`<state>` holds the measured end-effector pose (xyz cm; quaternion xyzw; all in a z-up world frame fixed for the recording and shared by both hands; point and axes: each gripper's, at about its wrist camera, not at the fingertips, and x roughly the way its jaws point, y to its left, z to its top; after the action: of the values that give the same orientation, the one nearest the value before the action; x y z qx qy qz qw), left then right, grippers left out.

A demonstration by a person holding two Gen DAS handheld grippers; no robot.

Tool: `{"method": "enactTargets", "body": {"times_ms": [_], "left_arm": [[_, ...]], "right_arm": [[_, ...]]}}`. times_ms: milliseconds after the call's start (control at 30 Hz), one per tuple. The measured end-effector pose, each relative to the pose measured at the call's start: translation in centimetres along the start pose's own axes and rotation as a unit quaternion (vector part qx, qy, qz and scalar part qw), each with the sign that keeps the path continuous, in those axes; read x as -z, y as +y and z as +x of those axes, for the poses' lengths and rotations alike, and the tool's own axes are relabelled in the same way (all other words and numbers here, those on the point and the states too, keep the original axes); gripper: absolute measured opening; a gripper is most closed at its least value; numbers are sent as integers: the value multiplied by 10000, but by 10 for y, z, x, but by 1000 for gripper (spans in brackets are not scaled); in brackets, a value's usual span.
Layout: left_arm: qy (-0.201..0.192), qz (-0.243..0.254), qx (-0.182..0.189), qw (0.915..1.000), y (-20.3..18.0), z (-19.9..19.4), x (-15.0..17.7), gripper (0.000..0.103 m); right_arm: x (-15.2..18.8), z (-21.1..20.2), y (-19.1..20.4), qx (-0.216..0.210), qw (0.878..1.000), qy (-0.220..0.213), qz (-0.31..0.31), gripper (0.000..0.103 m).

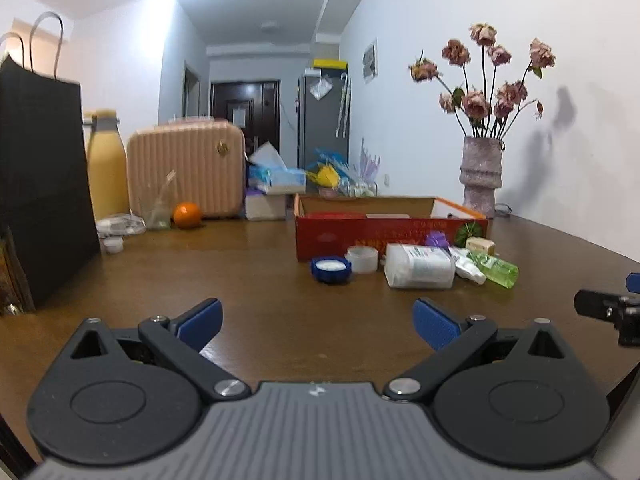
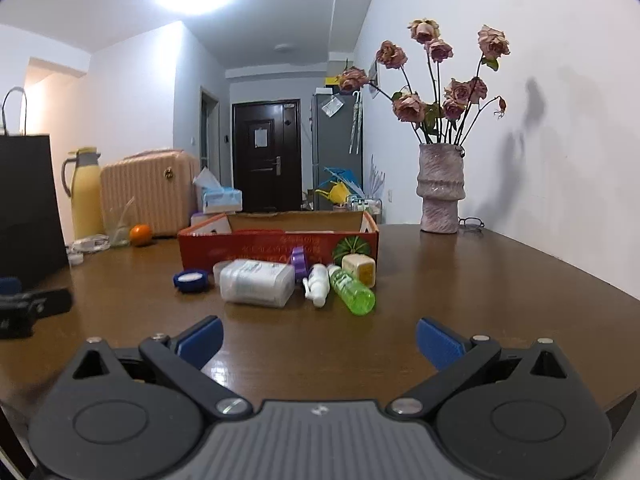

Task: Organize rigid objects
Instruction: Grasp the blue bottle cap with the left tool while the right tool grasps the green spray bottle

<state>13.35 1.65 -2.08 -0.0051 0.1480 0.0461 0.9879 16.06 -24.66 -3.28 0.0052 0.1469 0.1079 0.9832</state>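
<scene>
The dark wooden surface [image 2: 460, 280] carries a red cardboard box [image 2: 276, 246], a white plastic container [image 2: 256, 282] on its side, a green bottle [image 2: 352, 288], a blue cap [image 2: 191, 280], a vase [image 2: 440, 188], an orange [image 2: 140, 234] and a pink case [image 2: 150, 196]

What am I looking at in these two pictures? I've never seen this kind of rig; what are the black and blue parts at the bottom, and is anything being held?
There is no robot arm here. A person holds a two-finger gripper in each hand, and each gripper carries a wide-angle camera looking forward along its fingers. One picture is from the left gripper, the other from the right gripper. The blue parts are the finger pads. Both grippers are open and hold nothing.

Ahead on the brown table is an open red cardboard box. In front of it lie a blue cap, a clear plastic container on its side, a white spray bottle, a green bottle and a small cream-coloured box. A vase of dried roses stands further back, to the right.
</scene>
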Motion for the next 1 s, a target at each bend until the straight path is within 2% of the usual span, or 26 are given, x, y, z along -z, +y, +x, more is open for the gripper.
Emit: {"method": "enactTargets", "body": {"times_ms": [267, 400, 433, 567, 633, 700, 733, 800, 833, 900, 1000], "left_arm": [[458, 222, -57, 9987, -10, 33, 3, 103], [688, 164, -109, 9974, -6, 60, -10, 103], [729, 159, -76, 9972, -4, 68, -14, 103], [894, 190, 227, 9956, 2, 113, -36, 103], [1001, 148, 414, 9940, 6, 142, -46, 100], [1200, 134, 433, 9917, 8, 171, -52, 87], [1388, 82, 443, 9893, 11, 189, -55, 84], [1571, 12, 602, 9857, 15, 214, -57, 83], [1640, 15, 517, 9851, 15, 226, -58, 83], [1679, 132, 476, 9846, 15, 243, -58, 82], [1707, 148, 674, 9829, 15, 258, -56, 77]], "right_arm": [[1, 23, -3, 81, 9992, 376, -115, 100], [-10, 44, -13, 8, 9983, 581, -100, 88], [-14, 51, -17, -16, 9983, 581, -87, 87], [-35, 88, -31, -68, 9977, 650, -155, 67], [-47, 113, -38, -109, 9969, 745, -214, 62], [-56, 134, -44, -212, 9959, 849, -236, 59], [-60, 148, -47, -281, 9948, 944, -261, 57], [-65, 172, -51, -322, 9928, 1113, -299, 51], [-67, 186, -53, -328, 9914, 1224, -315, 50], [-67, 203, -56, -356, 9896, 1353, -335, 47], [-64, 224, -58, -376, 9873, 1506, -348, 45]]}}
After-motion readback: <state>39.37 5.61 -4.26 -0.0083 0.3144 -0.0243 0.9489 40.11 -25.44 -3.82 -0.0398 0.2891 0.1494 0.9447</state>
